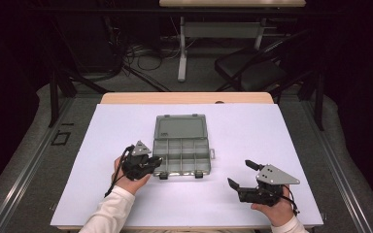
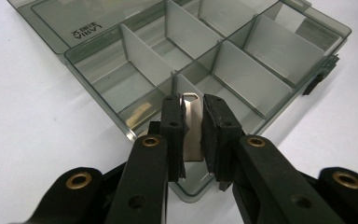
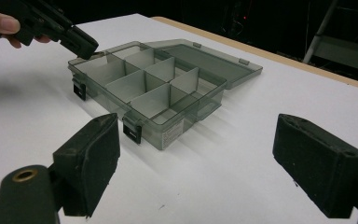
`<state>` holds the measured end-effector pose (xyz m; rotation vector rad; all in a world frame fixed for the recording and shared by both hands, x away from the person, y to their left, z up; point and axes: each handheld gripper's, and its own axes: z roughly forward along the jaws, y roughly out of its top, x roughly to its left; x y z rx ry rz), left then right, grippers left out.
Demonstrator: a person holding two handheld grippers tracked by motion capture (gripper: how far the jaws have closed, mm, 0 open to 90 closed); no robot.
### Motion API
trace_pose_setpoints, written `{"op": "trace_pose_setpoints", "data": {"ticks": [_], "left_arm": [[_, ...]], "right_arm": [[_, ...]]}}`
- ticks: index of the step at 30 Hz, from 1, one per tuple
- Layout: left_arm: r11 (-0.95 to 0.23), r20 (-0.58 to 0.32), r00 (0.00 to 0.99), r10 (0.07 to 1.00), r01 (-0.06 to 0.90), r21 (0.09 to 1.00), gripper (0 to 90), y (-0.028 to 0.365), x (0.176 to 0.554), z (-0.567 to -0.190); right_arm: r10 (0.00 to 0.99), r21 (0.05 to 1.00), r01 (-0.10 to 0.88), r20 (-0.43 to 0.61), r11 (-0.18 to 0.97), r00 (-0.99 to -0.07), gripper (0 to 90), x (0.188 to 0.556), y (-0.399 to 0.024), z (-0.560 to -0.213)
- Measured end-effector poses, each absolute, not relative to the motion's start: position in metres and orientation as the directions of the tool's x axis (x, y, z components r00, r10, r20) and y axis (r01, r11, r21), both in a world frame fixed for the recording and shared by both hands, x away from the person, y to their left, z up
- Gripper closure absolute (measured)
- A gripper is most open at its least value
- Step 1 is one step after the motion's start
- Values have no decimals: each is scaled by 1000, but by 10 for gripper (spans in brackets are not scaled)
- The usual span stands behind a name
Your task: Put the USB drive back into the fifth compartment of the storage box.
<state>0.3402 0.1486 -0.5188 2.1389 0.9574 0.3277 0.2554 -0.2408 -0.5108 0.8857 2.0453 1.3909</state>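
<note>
High view: open compartment box (image 1: 181,150) mid-desk (image 1: 252,131), lid folded back toward the far edge; left gripper (image 1: 156,162) at its near-left corner.
Left gripper view: jaws pinch a small metal piece (image 2: 192,123) over that corner compartment.
Right gripper view: right gripper (image 3: 196,163) wide open, empty, near the desk's near-right corner.

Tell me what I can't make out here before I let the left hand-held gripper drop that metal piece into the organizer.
- Metal piece, left gripper view: its sides and lower end sit behind the pads of the left hand-held gripper, so its full shape is unclear.
- Same piece, high view: too small to see.
- Compartment box floors, right gripper view: partly hidden by dividers and walls.
- Lid label, left gripper view: too small to read.
</note>
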Motion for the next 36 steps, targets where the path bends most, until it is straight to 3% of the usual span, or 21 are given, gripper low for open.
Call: {"op": "trace_pose_setpoints", "data": {"ticks": [36], "left_arm": [[-444, -60, 682, 729, 538, 717, 787, 147, 346, -526]], "right_arm": [[747, 937, 232, -42, 259, -663, 148, 256, -241, -512]]}}
